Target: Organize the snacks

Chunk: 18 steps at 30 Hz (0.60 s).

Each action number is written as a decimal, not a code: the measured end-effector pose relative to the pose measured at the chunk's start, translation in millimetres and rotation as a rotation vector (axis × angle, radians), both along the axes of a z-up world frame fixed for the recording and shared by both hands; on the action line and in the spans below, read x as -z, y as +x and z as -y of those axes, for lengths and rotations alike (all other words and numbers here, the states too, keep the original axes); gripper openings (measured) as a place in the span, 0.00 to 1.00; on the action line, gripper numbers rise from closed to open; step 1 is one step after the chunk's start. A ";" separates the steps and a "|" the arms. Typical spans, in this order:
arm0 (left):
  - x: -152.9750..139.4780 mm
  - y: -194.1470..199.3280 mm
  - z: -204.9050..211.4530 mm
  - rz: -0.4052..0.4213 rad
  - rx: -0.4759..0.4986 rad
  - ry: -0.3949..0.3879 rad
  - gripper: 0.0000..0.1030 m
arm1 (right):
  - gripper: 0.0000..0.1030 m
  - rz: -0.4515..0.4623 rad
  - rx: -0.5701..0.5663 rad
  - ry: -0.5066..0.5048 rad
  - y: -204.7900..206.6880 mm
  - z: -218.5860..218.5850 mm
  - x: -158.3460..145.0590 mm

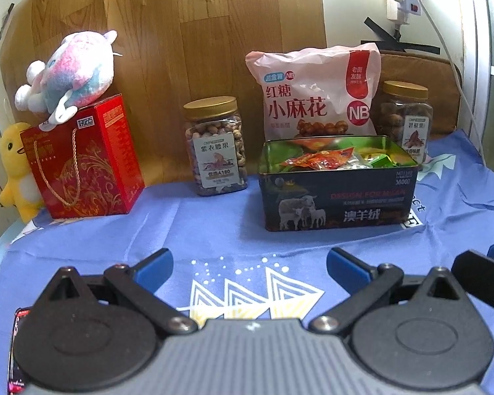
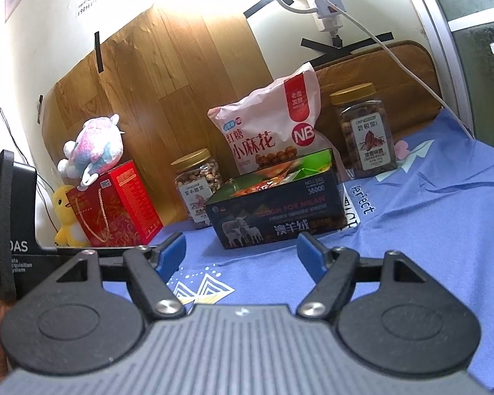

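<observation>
Now both empty: left hand-held gripper (image 1: pixel 249 265) spread wide, right hand-held gripper (image 2: pixel 240 250) apart; open snack tin (image 1: pixel 337 194) ahead on bench (image 1: pixel 214 230).

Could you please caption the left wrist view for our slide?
Open left tongs face an open tin of snacks, two nut jars and a pink snack bag.

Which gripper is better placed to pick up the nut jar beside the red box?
Probably left. The left gripper is open and empty, and the nut jar stands almost straight ahead of it. From the right gripper, that jar sits behind the tin.
</observation>
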<state>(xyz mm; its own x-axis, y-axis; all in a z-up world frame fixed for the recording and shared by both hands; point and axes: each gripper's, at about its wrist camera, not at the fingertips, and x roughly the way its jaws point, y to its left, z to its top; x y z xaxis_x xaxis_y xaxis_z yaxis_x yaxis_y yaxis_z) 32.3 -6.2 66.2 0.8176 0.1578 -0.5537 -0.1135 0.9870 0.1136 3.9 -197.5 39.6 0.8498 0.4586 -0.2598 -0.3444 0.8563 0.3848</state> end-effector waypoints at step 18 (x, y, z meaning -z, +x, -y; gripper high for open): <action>5.0 4.3 -4.0 -0.052 0.082 -0.130 1.00 | 0.75 -0.004 0.024 0.002 0.1 3.5 1.5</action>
